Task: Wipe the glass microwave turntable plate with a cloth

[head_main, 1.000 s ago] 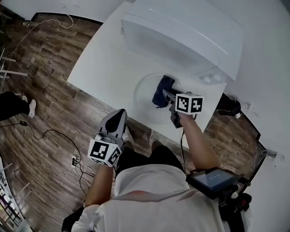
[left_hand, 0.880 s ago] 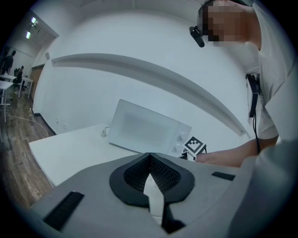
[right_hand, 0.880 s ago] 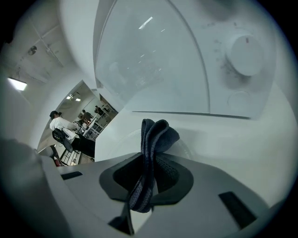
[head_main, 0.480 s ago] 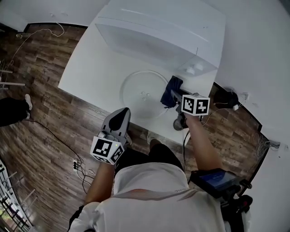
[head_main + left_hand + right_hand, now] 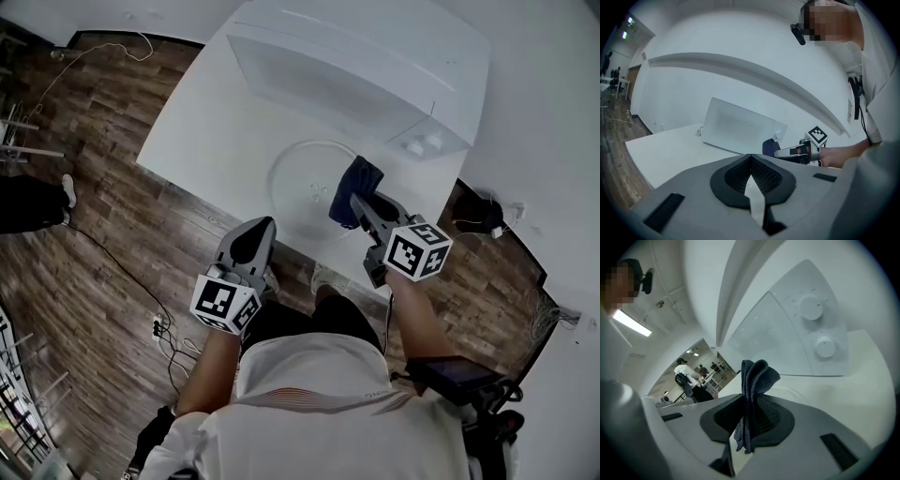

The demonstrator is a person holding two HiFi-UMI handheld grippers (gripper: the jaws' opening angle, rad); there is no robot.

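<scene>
The round glass turntable plate [image 5: 305, 187] lies flat on the white table [image 5: 206, 131] in front of the microwave [image 5: 356, 66]. A dark blue cloth [image 5: 357, 184] sits over the plate's right side, bunched and pinched in my right gripper [image 5: 355, 200], which is shut on it. In the right gripper view the cloth [image 5: 757, 378] stands up out of the right gripper [image 5: 751, 411], with the microwave's knobs [image 5: 811, 308] beyond. My left gripper [image 5: 257, 230] hangs off the table's near edge, left of the plate. In its own view, the left gripper [image 5: 750, 164] is shut on nothing.
Wooden floor surrounds the table, with cables [image 5: 112, 272] and a power strip [image 5: 155, 328] at the left. A bystander's dark leg and shoe [image 5: 33, 202] are at the far left. A dark object [image 5: 478, 211] lies by the wall at the right.
The right gripper has tipped and its marker cube has drawn back toward me, with the cloth still held at the plate's right side. The left gripper has stayed put.
</scene>
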